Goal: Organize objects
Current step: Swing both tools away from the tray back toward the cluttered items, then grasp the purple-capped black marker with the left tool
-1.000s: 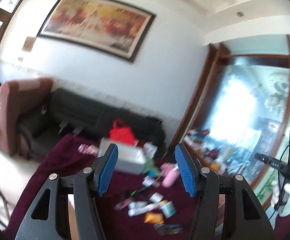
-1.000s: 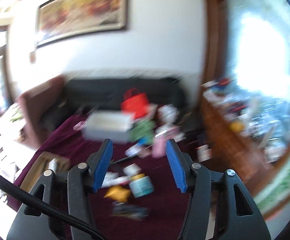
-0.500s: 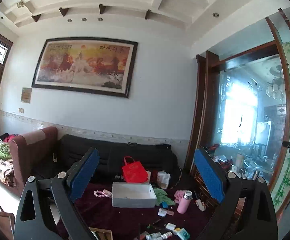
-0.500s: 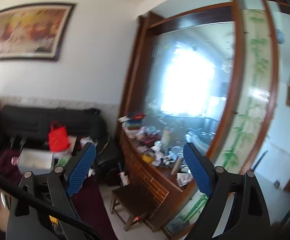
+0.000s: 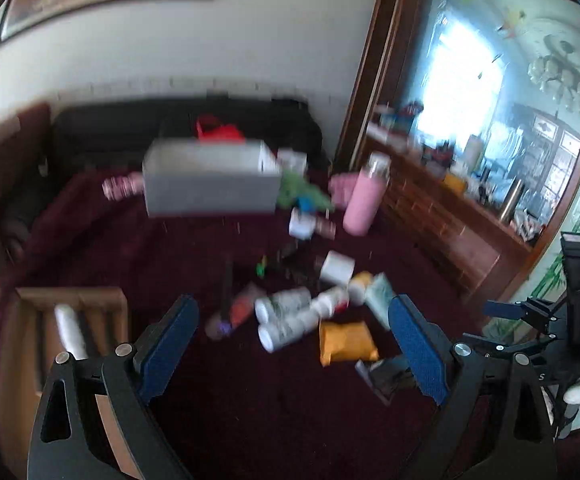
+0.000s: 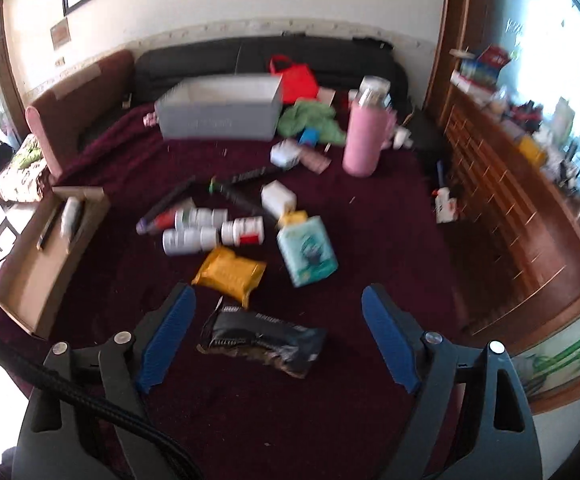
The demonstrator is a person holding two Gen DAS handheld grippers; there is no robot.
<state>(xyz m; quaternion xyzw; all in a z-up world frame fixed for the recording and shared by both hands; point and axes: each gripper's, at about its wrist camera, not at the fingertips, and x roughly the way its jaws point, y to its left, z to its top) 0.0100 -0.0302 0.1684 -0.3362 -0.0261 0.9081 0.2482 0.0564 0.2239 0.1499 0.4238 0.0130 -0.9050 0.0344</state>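
1. The left gripper [image 5: 294,344] stands wide with nothing between its pads; the right gripper [image 6: 277,332] is easing inward, also empty.
2. Half a second ago both cameras faced wall and ceiling; now they tip down onto the maroon cloth [image 6: 249,412].
3. Bottles, a yellow pouch [image 6: 227,274] and a black packet [image 6: 261,342] lie at frame centre, the grey box [image 6: 219,114] above. Sorting looks unstarted.
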